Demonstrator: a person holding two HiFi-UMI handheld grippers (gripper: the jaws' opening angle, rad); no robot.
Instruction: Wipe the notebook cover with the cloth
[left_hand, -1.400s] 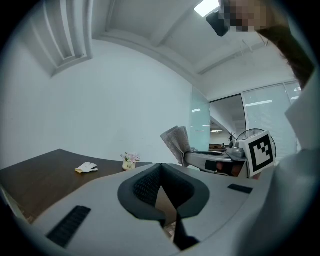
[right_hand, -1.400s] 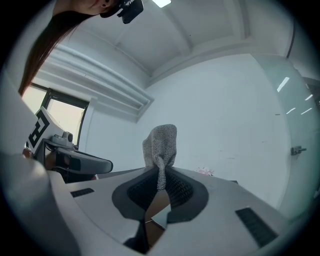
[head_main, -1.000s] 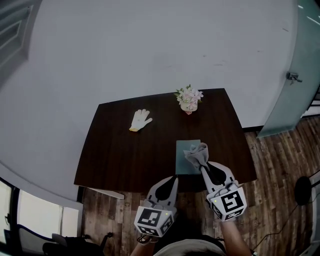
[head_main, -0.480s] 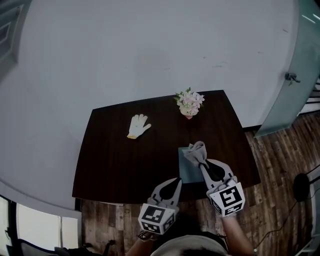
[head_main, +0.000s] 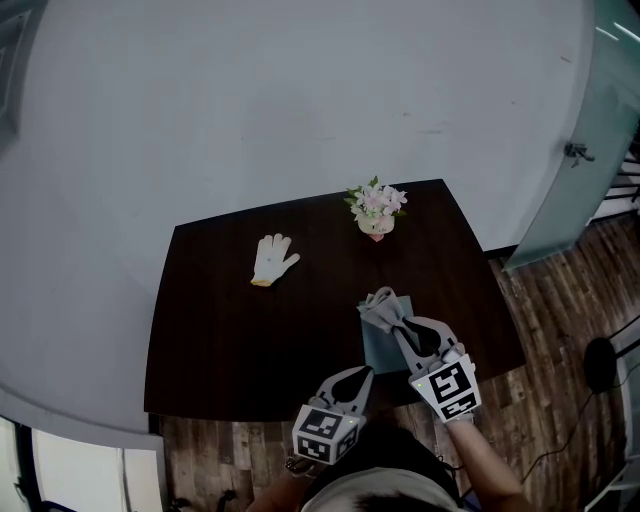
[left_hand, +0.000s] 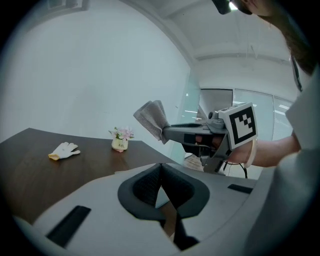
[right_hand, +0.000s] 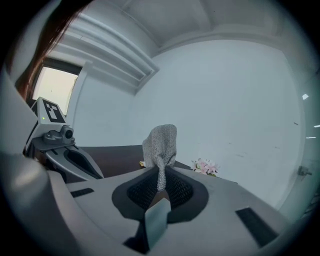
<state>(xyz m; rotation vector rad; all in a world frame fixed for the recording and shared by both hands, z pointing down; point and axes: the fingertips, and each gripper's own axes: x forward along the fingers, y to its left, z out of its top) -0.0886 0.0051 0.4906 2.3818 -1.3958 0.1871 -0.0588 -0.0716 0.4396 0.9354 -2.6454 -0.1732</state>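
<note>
Your right gripper (head_main: 395, 320) is clamped on the bunched grey cloth (head_main: 378, 306) and holds it in the air over the far end of the blue-grey notebook (head_main: 380, 350). The notebook lies flat near the front edge of the dark table (head_main: 220, 330). Your left gripper (head_main: 358, 374) has its 2 jaws together on nothing, just left of the notebook. The print on the flower pot (head_main: 376, 226) is too small to read. 1 white glove (head_main: 272, 260) lies well apart.

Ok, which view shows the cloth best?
The right gripper view: the cloth stands close up, pinched in the right hand-held gripper. The head view shows it small over the notebook; the left gripper view shows it side-on.
</note>
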